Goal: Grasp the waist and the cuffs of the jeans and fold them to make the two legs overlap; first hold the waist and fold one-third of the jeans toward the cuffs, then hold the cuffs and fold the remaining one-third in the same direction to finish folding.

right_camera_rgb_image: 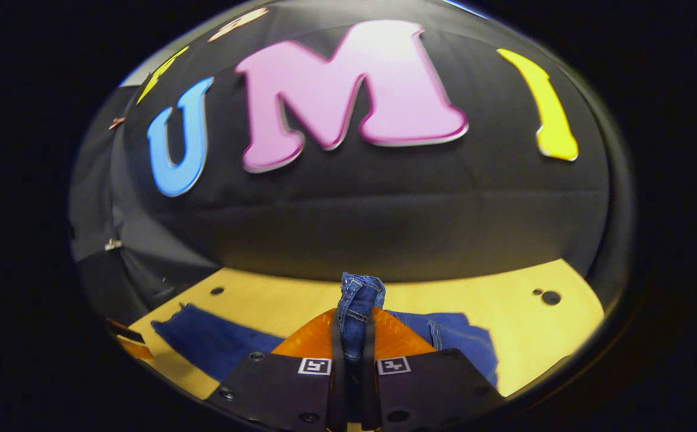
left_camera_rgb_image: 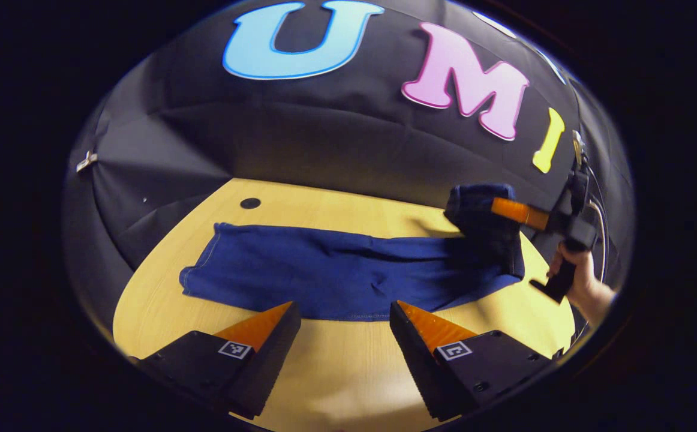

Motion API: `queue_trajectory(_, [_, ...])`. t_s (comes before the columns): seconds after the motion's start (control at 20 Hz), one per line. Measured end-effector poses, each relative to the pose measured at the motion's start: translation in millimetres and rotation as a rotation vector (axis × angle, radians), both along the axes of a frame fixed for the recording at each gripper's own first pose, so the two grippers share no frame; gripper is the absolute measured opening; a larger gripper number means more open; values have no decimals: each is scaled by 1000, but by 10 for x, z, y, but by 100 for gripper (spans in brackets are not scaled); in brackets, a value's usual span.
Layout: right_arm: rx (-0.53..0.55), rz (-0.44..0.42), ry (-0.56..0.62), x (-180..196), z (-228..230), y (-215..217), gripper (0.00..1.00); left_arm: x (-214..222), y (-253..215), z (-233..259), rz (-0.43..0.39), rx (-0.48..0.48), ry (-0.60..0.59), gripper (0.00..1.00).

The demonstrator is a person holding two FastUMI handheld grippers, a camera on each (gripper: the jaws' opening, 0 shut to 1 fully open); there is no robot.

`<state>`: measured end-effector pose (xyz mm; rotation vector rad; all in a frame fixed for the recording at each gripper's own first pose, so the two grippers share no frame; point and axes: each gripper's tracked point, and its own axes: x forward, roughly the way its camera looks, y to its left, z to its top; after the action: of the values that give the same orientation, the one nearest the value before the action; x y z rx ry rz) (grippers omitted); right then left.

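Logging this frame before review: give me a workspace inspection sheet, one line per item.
Surface: light wooden table, small dark holes near its far edge.
Job's things: blue jeans lie lengthwise across the table, legs overlapped; waist end lifted off the table.
Clutter: nothing seen.
Grippers: left gripper open, holding nothing, just short of the jeans' near edge; right gripper shut on the waist end, held by a hand.
Cables: cable looping behind the right gripper.
Surroundings: black cloth booth wall behind the table, a metal clip on it.
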<state>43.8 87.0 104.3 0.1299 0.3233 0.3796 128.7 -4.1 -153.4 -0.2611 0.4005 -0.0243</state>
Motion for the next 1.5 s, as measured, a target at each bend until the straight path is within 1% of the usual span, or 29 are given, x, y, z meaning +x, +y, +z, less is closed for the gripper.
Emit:
queue_trajectory(0.1, [-104,83,29,-184,-323,146,13,55,194,11,62,-23,-19,96])
queue_trajectory(0.15, [-130,119,43,-262,-480,201,13,106,341,-11,103,-25,-22,96])
queue_trajectory(0.2, [-109,139,75,-320,-599,282,11,130,507,-28,146,-25,-27,96])
queue_trajectory(0.25, [-81,151,123,-396,-695,297,39,141,691,-72,194,-28,-29,96])
queue_trajectory(0.3, [-60,155,143,-467,-730,338,58,169,875,-117,240,-37,-27,96])
queue_trajectory(0.35, [-54,162,129,-592,-713,379,76,198,1054,-161,280,-47,-25,96])
queue_trajectory(0.45, [-84,154,70,-637,-663,401,93,267,1435,-290,356,-54,-21,96])
queue_trajectory(0.55, [-109,142,55,-720,-626,324,97,420,1716,-448,398,-60,0,96])
queue_trajectory(0.7, [-82,110,94,-919,-660,142,97,562,2090,-751,436,-28,40,96])
queue_trajectory(0.8, [-75,67,140,-1049,-753,-46,96,678,2148,-892,424,-46,69,96])
queue_trajectory(0.85, [-74,43,163,-1109,-786,-135,93,693,2155,-929,421,-40,79,96])
queue_trajectory(0.9, [-72,19,180,-1176,-819,-264,98,715,2121,-978,411,-44,88,96])
queue_trajectory(0.95, [-68,-2,194,-1217,-843,-364,99,720,2106,-1012,409,-48,104,96])
queue_trajectory(1.0, [-66,-18,204,-1250,-849,-447,99,761,2138,-1021,410,-38,97,96])
queue_trajectory(1.05, [-70,-32,208,-1264,-847,-520,99,794,2126,-1034,405,-29,100,98])
queue_trajectory(1.2, [-84,-54,210,-1301,-859,-680,98,781,2005,-1134,347,75,157,96])
queue_trajectory(1.25, [-83,-59,214,-1306,-866,-703,98,814,1990,-1125,333,76,152,97])
queue_trajectory(1.3, [-81,-62,218,-1305,-873,-719,99,861,2005,-1101,319,52,134,96])
queue_trajectory(1.4, [-72,-67,233,-1325,-903,-725,98,840,1967,-1108,311,12,84,81])
queue_trajectory(1.45, [-68,-67,236,-1337,-902,-717,98,838,1942,-1117,301,-14,53,61])
queue_trajectory(1.5, [-70,-64,234,-1349,-905,-701,99,859,1920,-1063,305,-32,34,48])
